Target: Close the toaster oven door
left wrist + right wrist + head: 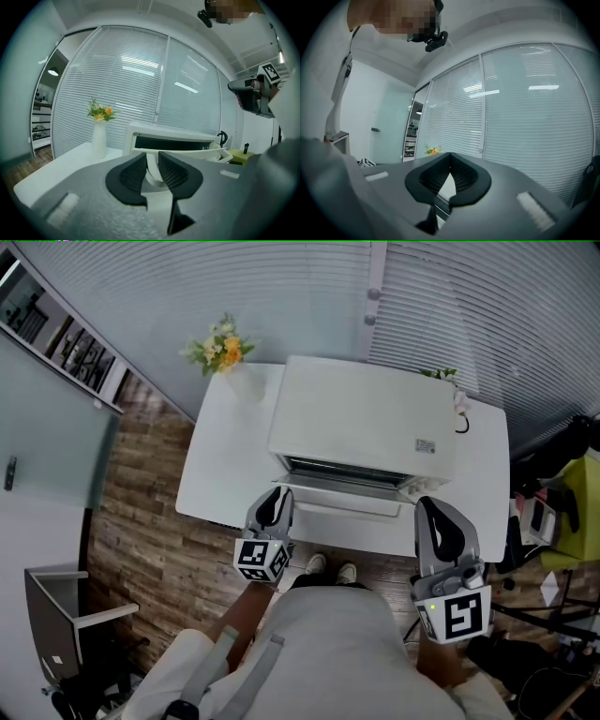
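Gripping the open toaster oven door (345, 500) by its left end.
My left hand-held gripper (279, 493), at 7 o'clock of the toaster oven (361, 418) on the tabletop (220, 470), is clamped on the door, which hangs open toward 6 o'clock. My right hand-held gripper (427, 508) is clenched, empty, at 5 o'clock near the door's right corner. Flowers (221, 350) stand at 10 o'clock.
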A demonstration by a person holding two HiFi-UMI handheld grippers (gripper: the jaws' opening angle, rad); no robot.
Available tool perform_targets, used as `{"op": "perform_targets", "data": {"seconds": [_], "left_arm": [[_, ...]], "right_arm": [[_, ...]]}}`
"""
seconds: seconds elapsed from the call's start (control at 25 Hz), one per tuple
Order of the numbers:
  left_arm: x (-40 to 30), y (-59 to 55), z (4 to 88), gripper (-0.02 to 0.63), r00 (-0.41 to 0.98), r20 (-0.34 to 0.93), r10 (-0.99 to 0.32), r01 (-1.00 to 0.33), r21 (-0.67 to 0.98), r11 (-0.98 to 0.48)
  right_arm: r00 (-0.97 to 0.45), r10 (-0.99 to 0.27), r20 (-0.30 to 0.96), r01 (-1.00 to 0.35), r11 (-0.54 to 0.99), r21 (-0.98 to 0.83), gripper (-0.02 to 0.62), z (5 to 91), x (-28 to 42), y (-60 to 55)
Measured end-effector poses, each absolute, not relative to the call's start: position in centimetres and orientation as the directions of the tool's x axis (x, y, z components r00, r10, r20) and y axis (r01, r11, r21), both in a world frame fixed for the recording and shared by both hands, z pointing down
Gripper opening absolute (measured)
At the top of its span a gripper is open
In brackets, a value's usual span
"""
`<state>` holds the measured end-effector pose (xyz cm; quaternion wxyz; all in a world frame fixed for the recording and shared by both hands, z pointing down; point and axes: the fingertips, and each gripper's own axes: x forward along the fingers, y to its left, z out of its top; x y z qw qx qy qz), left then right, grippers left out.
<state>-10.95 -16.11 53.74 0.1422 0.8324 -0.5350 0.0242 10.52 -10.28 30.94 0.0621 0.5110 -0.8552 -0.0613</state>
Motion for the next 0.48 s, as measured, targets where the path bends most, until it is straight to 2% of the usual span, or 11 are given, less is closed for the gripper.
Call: {"op": "perform_targets", "data": {"seconds": [0.48], "left_arm": [[-10.7,-17.4,53.1,0.094,0.434,0.192,-0.880,-0.895,0.208,-0.395]], "right_arm": [[-0.461,-0.886,0.044,-0.872,0.462,0.164,0.005,31.0,10.8,-10.8]]}}
